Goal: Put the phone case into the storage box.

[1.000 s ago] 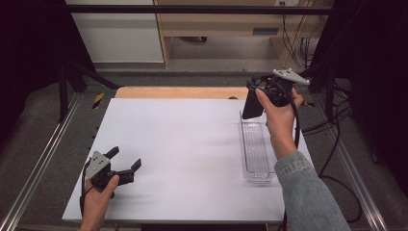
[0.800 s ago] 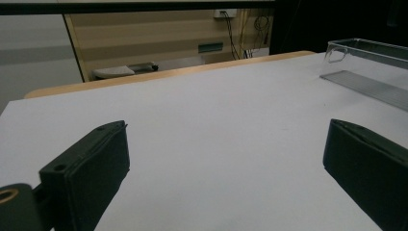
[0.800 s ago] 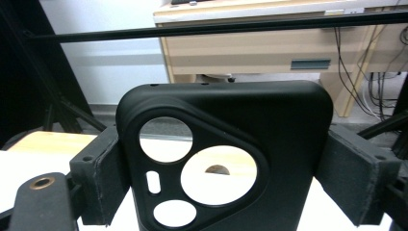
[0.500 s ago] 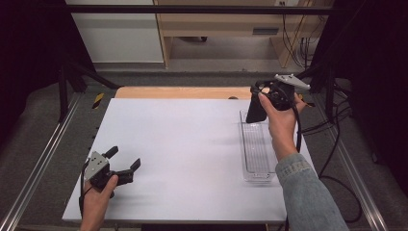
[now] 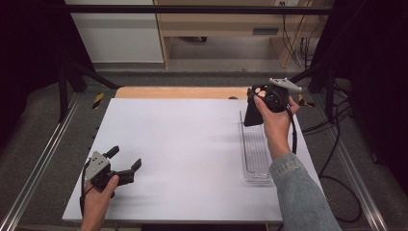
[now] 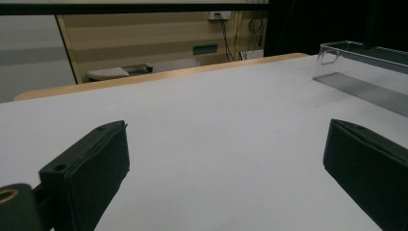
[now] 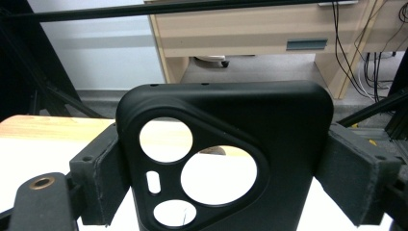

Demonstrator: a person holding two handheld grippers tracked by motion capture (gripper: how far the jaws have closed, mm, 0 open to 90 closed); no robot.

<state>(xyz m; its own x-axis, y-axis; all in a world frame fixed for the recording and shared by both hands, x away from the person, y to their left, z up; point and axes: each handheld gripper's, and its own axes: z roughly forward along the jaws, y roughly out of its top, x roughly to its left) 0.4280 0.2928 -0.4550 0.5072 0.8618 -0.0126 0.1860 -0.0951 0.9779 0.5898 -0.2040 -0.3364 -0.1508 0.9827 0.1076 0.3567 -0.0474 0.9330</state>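
Left gripper [image 5: 126, 163]: rests at the near left corner of the table [image 5: 183, 144], held low in the left hand [image 5: 96, 199]. Its jaws stand spread with nothing between them; the left gripper view shows bare white tabletop in the gap.

Right gripper [image 5: 252, 103]: raised over the far right part of the table, in the right hand [image 5: 274, 120]. Its jaws pinch a black phone case [image 7: 226, 159] by its two long sides, pads pressed on both edges. The case hangs upright, camera cut-outs toward the gripper's camera.

Tray [image 5: 255, 149]: a clear, narrow plastic tray lies along the right edge of the table, running near to far. It appears empty. The case [image 5: 251, 114] hangs above its far end, apart from it.

Assessment: the step in hand is judged to be carrying the case to the tray. The next move calls for lowering the case until it sits within the tray walls, likely tilting it flat to fit the narrow channel, then spreading the jaws. Risk: a case edge catching the tray rim and shifting the light tray.
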